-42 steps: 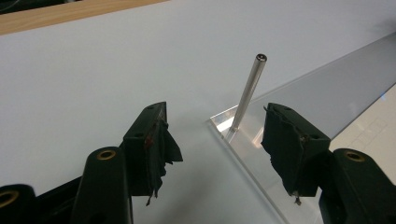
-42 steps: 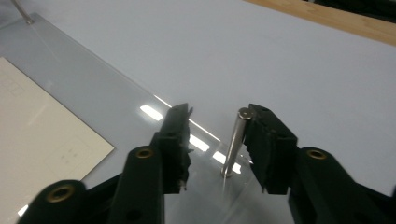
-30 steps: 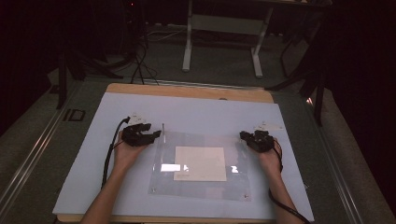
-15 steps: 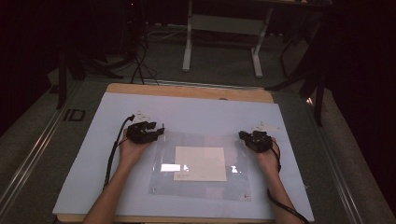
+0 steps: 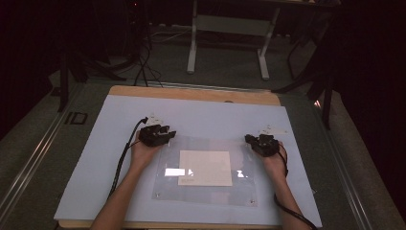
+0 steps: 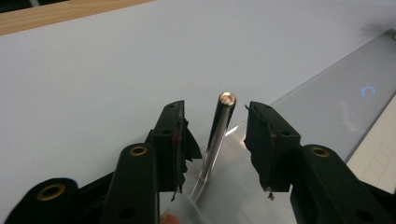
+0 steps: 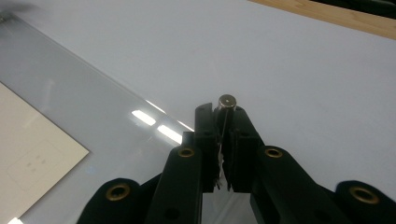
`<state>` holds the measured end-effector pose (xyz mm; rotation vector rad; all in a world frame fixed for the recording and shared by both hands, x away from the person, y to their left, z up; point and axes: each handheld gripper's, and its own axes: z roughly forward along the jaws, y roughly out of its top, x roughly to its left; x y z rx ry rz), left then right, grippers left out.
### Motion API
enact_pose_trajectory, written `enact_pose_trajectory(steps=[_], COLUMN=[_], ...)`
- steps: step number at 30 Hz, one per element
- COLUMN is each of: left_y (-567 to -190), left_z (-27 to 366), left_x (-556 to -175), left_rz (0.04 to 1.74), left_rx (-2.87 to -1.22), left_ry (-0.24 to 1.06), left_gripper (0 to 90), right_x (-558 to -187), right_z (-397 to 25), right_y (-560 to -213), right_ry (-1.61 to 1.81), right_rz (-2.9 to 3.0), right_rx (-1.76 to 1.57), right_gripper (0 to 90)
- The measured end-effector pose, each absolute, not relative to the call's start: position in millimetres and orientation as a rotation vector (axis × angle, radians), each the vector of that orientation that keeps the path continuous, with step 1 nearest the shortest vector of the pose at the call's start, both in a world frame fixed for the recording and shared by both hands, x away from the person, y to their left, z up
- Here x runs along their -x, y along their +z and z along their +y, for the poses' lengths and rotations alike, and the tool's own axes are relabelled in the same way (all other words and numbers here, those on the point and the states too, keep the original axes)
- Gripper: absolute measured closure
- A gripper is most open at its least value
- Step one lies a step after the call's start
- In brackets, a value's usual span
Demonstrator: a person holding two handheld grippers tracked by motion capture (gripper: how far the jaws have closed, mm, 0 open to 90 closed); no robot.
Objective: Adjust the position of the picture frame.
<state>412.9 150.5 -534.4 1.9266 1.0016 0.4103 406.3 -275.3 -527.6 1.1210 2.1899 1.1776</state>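
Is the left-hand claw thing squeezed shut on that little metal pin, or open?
Open. In the left gripper view the left gripper has its jaws spread, with the metal pin standing between them, clear gaps on both sides.

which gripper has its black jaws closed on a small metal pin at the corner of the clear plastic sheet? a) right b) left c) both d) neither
a, the right gripper has its jaws pressed against the small metal pin, while the left gripper stands open with gaps either side of its own thin metal pin at the clear plastic sheet.

Your white tabletop (image 5: 201, 115) sits on a wooden board (image 5: 191, 93); a grey metal stand (image 5: 230, 28) waits on the floor beyond.
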Motion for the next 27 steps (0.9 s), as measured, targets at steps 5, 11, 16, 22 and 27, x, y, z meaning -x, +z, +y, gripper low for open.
enact_pose_trajectory(steps=[5, 11, 16, 22, 27], left_y=[-536, -538, -539, -540, -540], left_z=[148, 151, 153, 155, 158], left_x=[-415, -415, -416, -417, -418], left_rz=[1.008, 1.014, 1.03, 1.034, 1.048], left_rx=[-1.927, -1.949, -1.939, -1.926, -1.91], left_ry=[0.406, 0.401, 0.387, 0.358, 0.311], left_gripper=[71.6, 75.6, 81.5, 82.0, 82.0], right_x=[-407, -407, -408, -409, -412], right_z=[-276, -276, -276, -278, -281], right_y=[-528, -529, -530, -532, -531], right_ry=[1.193, 1.206, 1.226, 1.264, 1.302], right_rz=[2.182, 2.174, 2.178, 2.168, 2.177], right_rx=[-1.14, -1.152, -1.175, -1.221, -1.265], right_gripper=[84.6, 84.2, 83.4, 82.9, 82.3])
